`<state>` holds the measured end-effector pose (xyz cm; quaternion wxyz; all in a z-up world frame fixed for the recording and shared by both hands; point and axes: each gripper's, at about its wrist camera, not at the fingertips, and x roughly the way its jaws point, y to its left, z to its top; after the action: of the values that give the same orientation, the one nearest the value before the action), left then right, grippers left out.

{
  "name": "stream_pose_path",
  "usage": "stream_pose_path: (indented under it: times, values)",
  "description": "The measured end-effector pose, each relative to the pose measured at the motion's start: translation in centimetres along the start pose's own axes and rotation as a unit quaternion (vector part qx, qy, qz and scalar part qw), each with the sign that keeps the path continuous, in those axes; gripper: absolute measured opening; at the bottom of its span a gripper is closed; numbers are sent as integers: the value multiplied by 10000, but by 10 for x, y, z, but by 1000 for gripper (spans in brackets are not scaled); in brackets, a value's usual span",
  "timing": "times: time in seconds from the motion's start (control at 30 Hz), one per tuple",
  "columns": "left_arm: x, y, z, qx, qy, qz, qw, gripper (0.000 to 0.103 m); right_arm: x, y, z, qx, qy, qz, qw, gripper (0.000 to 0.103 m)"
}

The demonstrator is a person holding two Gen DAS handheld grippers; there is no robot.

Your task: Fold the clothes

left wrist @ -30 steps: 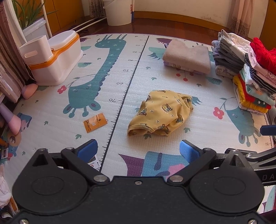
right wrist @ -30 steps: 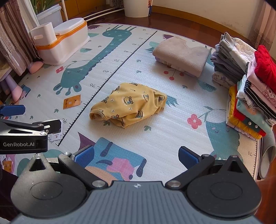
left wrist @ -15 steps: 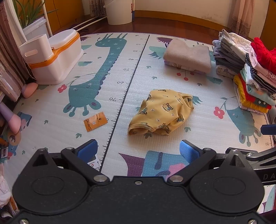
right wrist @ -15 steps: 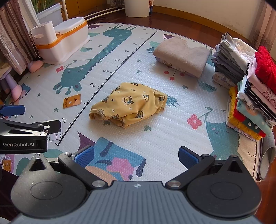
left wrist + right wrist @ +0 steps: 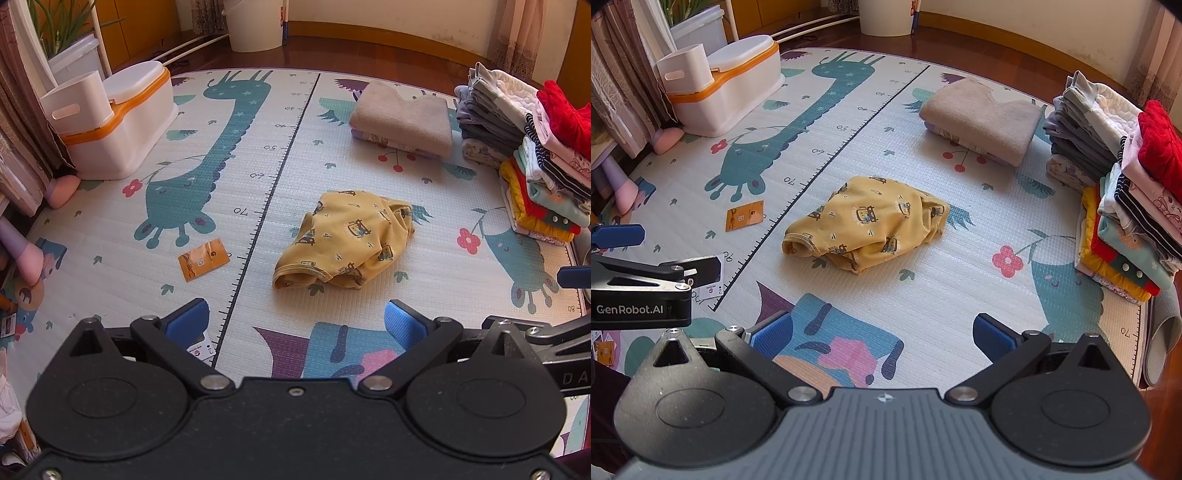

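1. The yellow garment (image 5: 345,240) lies crumpled mid play mat (image 5: 258,155), its sleeves and underside hidden in folds.
2. Left tongs (image 5: 295,321) and right tongs (image 5: 882,334) hover spread, empty, short of it.
3. Bare mat surrounds it; the clothes stack (image 5: 1123,199) lines the right edge.

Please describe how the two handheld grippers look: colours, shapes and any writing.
Left gripper: black body, round pivot discs, silver screws, blue pads; its side reads "GenRobot.AI". Right gripper: black linkages, ribbed grey body, blue pads.
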<state>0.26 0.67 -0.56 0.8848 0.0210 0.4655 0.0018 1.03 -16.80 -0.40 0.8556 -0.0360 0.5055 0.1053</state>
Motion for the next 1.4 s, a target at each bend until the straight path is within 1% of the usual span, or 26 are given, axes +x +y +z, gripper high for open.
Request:
stream_pose_path:
  times: [0.57,0.67,0.9,0.93,1.0,1.07,1.13,1.17,1.23,1.3,1.4]
  values:
    - [3,-1,-2,52,40,-41,10000,103,2,-1,0,-1,11,-6,10000,103]
    - [6,-1,0,150,103,-137,9997,103,3,-1,1,5,32,49,10000,103]
    - [15,0,3,378,249,-362,9983,103,10,-5,2,-202,-3,94,9998,103]
    - [16,0,4,433,263,-391,9979,103,12,-7,2,-217,-7,115,9997,103]
    - [21,-3,5,838,185,-446,9953,102,18,-10,1,-279,5,123,9995,103]
    - [25,-5,5,1274,71,-522,9904,102,24,-12,0,-371,-53,74,9993,102]
    - [33,-3,3,1670,-127,-692,9835,102,31,-10,-1,-572,-261,-174,9979,102]
    - [40,-1,1,1858,-157,-736,9797,102,36,-8,-2,-740,-349,-321,9961,103]
    - [60,2,-1,2045,0,-666,9766,102,47,-4,-5,-1063,-421,-435,9925,102]
    - [77,7,-4,2061,24,-574,9768,102,57,2,-10,-1339,-476,-476,9887,102]
    - [102,15,-8,2064,81,-438,9774,102,72,16,-19,-1891,-465,-490,9796,102]
